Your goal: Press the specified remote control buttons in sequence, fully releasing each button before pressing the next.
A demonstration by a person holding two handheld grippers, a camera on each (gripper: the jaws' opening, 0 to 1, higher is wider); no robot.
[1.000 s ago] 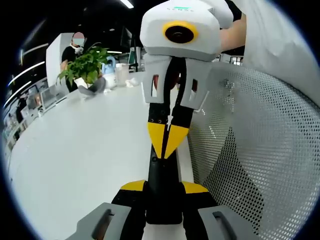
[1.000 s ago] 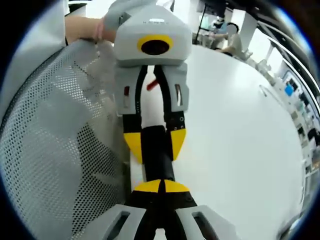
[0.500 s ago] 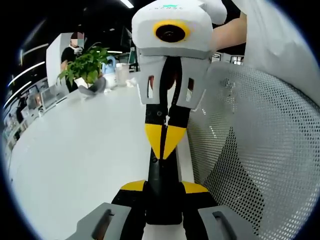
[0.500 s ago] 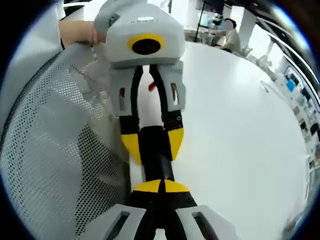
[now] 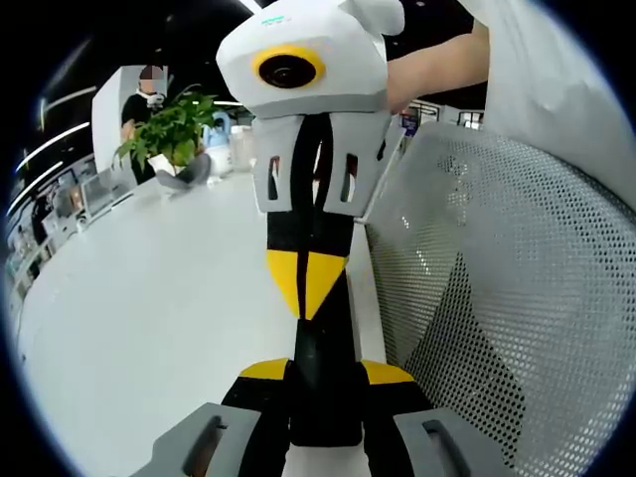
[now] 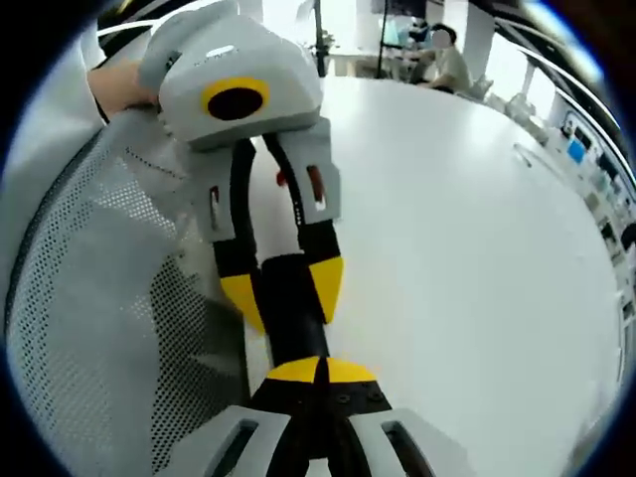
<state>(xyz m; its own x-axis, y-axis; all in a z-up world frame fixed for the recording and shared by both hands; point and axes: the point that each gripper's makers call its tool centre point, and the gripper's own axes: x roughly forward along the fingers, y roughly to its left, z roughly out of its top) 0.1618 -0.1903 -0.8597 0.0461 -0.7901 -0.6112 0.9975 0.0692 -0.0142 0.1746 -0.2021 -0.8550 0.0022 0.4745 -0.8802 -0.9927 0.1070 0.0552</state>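
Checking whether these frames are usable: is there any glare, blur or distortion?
Left gripper view: strong fisheye bend, sharp remote and mesh chair back, dim background. Right gripper view: white table bright but not blown out, the chair mesh slightly soft.

We see a smooth, faintly glossy white table (image 5: 149, 298), a chair back (image 5: 497, 298) of perforated grey mesh, and a matt black plastic remote (image 5: 323, 388) between yellow-tipped gripper pads.

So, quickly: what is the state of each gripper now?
Left gripper: shut on the black remote.
Right gripper: shut, tips against the remote.
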